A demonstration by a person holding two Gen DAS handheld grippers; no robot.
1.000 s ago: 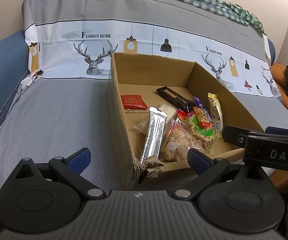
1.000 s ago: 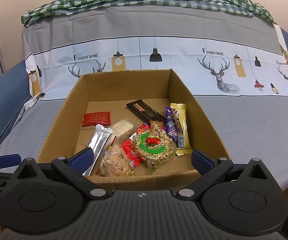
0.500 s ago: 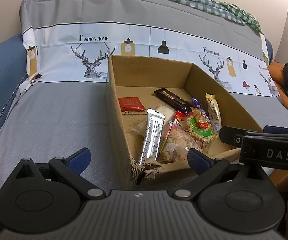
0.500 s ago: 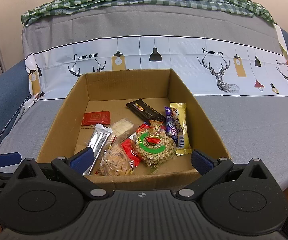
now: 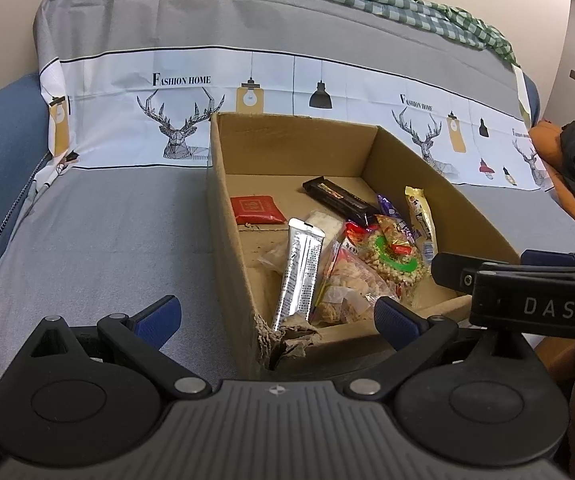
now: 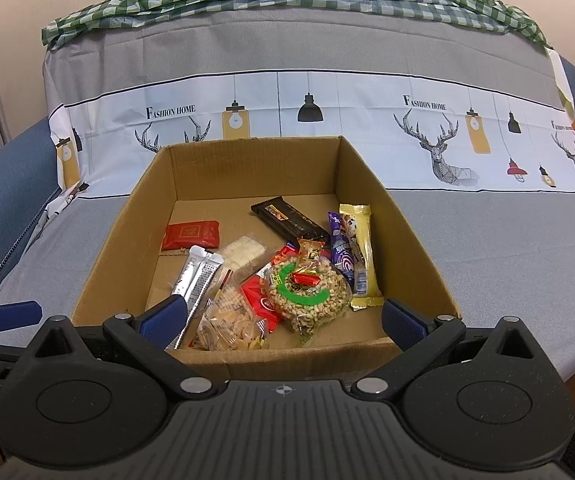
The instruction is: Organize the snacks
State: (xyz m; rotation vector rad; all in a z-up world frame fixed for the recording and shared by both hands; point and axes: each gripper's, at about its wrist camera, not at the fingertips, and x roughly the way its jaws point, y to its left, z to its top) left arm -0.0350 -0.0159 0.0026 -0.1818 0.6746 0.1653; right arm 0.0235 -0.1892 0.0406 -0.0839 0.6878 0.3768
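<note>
Grey-covered sofa (image 6: 487, 240): open box (image 6: 371, 192) of snacks (image 6: 307, 292); left tool (image 5: 275, 316) and right tool (image 6: 283, 318) spread, empty.

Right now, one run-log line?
left gripper: open, empty | right gripper: open, empty | cardboard box: snacks inside | silver packet: untouched

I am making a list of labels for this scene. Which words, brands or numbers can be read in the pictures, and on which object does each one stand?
"FASHION HOME": on the printed sofa cover, beside each deer drawing.
"DAS": on the right gripper, in the left wrist view.
Snack wrappers in the cardboard box, for example the silver packet and the red packet: print too small or blurred to read.
</note>
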